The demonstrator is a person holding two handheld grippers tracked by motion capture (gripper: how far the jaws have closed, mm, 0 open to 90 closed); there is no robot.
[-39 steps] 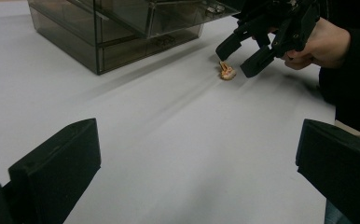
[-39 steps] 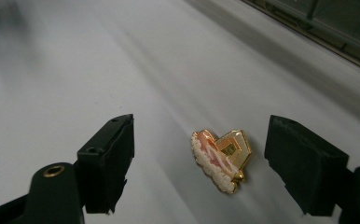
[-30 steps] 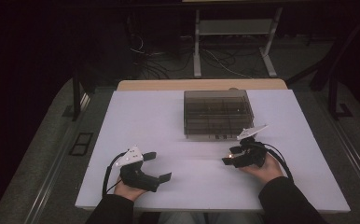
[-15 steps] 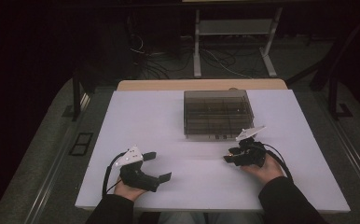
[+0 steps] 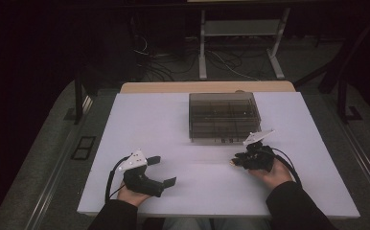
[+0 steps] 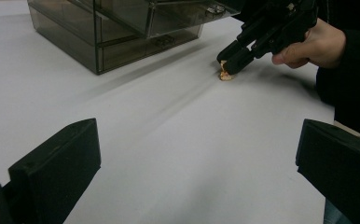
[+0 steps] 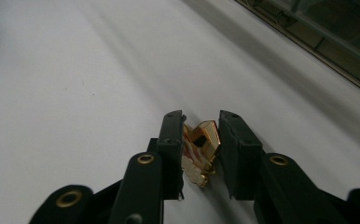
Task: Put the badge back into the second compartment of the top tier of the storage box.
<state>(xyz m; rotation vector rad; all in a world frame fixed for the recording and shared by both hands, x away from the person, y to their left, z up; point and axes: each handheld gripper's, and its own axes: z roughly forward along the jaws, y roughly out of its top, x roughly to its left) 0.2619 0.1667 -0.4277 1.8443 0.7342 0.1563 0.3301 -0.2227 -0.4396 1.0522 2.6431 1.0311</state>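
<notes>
A: Right gripper view first: how many pieces do you have between your jaws?

B: One. A single small gold metal piece (image 7: pixel 201 149), shiny, with a folded, box-like top and rounded lobes below. Your right gripper (image 7: pixel 200 154) has just been closing its jaws; both pads now sit against the piece, so you are clamped on it.

A: Where does it lie?

B: On the white desk (image 5: pixel 173 124), toward the near right part, just in front of the front edge of the one smoked-plastic drawer box (image 5: pixel 224 115) that stands at the far middle. In the left gripper view it shows as a pale gold speck (image 6: pixel 225 75) at the tips of your right gripper.

A: And the other hand?

B: Your left gripper (image 5: pixel 163 170) rests near the near left edge, jaws wide apart with nothing between them. Two grippers, one box, one gold piece.
</notes>
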